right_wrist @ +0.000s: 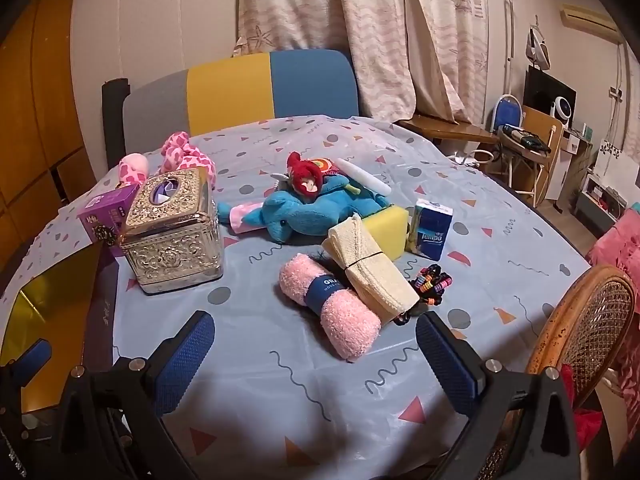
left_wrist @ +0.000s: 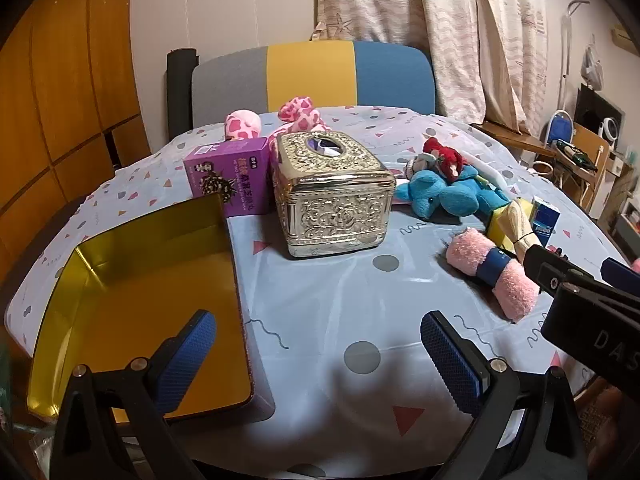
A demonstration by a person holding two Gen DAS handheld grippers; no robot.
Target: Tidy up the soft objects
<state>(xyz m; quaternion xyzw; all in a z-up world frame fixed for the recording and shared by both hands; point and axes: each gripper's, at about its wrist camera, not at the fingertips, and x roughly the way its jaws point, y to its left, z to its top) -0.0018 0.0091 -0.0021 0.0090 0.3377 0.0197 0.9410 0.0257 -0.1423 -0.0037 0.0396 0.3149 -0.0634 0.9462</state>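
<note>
Only at right: hair ties (right_wrist: 432,285).

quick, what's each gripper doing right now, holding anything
Left gripper: open, holding nothing, above the tablecloth.
Right gripper: open, holding nothing, with the rolled pink towel just ahead of it.
</note>
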